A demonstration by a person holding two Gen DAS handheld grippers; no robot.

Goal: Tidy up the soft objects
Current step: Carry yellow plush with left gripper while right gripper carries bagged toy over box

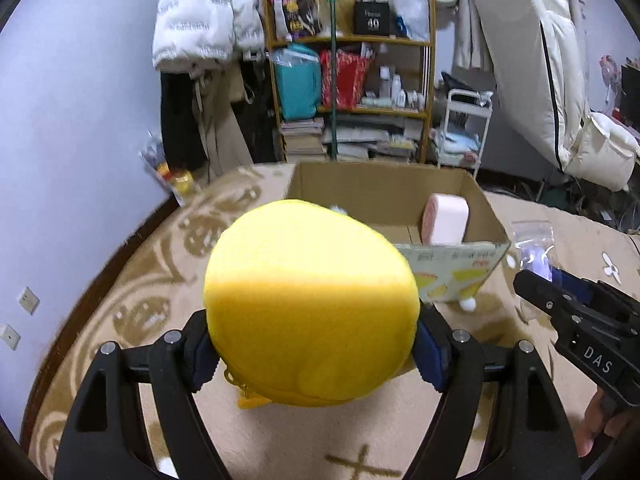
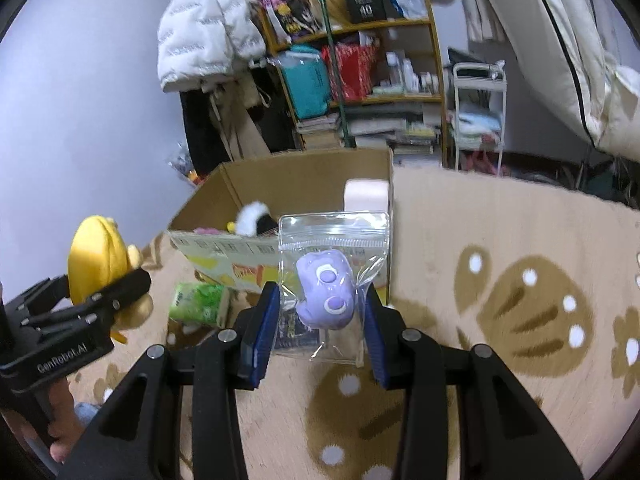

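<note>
My left gripper (image 1: 312, 352) is shut on a round yellow plush (image 1: 308, 300) and holds it above the rug, in front of an open cardboard box (image 1: 476, 196). The plush also shows at the left of the right wrist view (image 2: 98, 260). My right gripper (image 2: 320, 320) is shut on a clear zip bag (image 2: 334, 240) with a purple soft toy (image 2: 326, 292) inside, held near the box (image 2: 304, 184). The box holds a pink roll (image 1: 446, 218), a black-and-white plush (image 2: 254, 218) and other soft items.
A green packet (image 2: 198, 304) lies on the beige patterned rug (image 2: 500, 260) by the box's front. Behind stand a cluttered wooden shelf (image 1: 352, 92), hanging coats (image 1: 200, 20), a white cart (image 1: 464, 128) and an upright mattress (image 1: 532, 60).
</note>
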